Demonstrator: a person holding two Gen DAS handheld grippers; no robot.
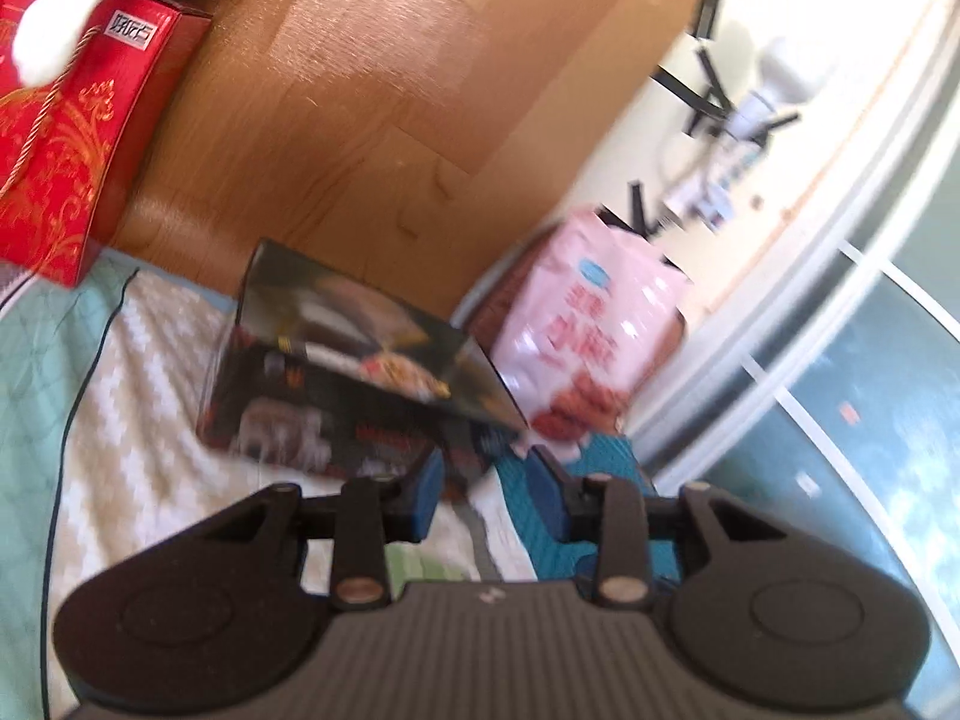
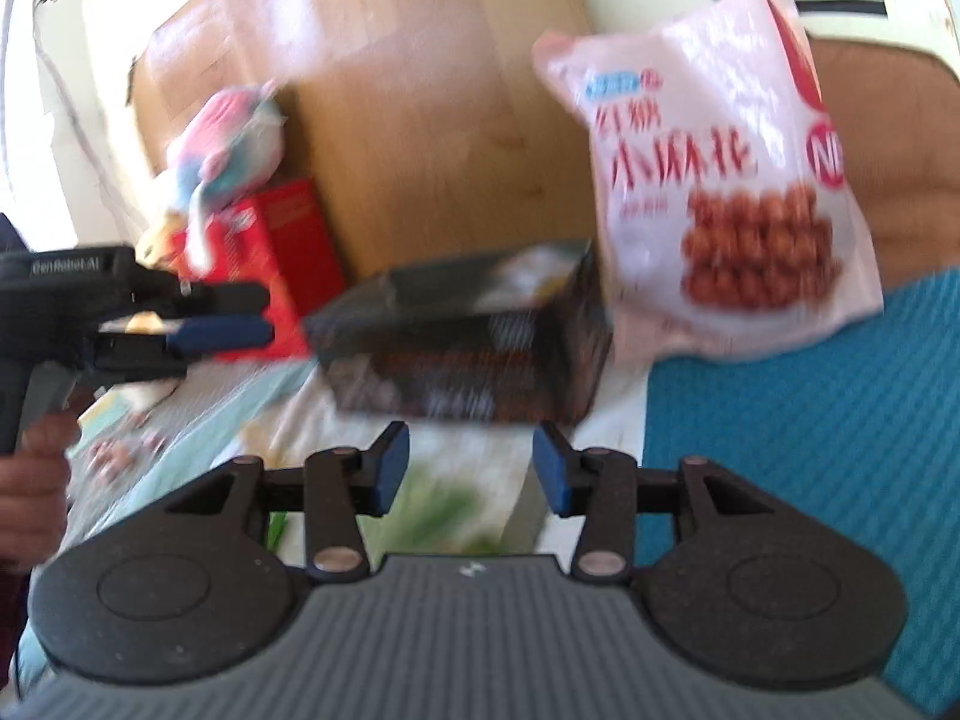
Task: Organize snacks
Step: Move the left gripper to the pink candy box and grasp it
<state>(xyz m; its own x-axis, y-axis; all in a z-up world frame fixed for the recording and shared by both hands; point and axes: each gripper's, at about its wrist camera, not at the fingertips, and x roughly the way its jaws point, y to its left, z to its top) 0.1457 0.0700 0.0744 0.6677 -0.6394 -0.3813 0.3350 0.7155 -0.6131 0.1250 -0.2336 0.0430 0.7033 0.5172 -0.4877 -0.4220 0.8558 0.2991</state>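
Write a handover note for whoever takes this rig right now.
Left gripper: open, empty.
Right gripper: open, empty, just short of the black box.
Black box lies on the bed against the headboard. Pink bag leans upright right beside it. Red box stands further left, a soft toy on top.
Done: box and bag seem lined up at the headboard.
Left: hard to tell; check whether other snacks remain.
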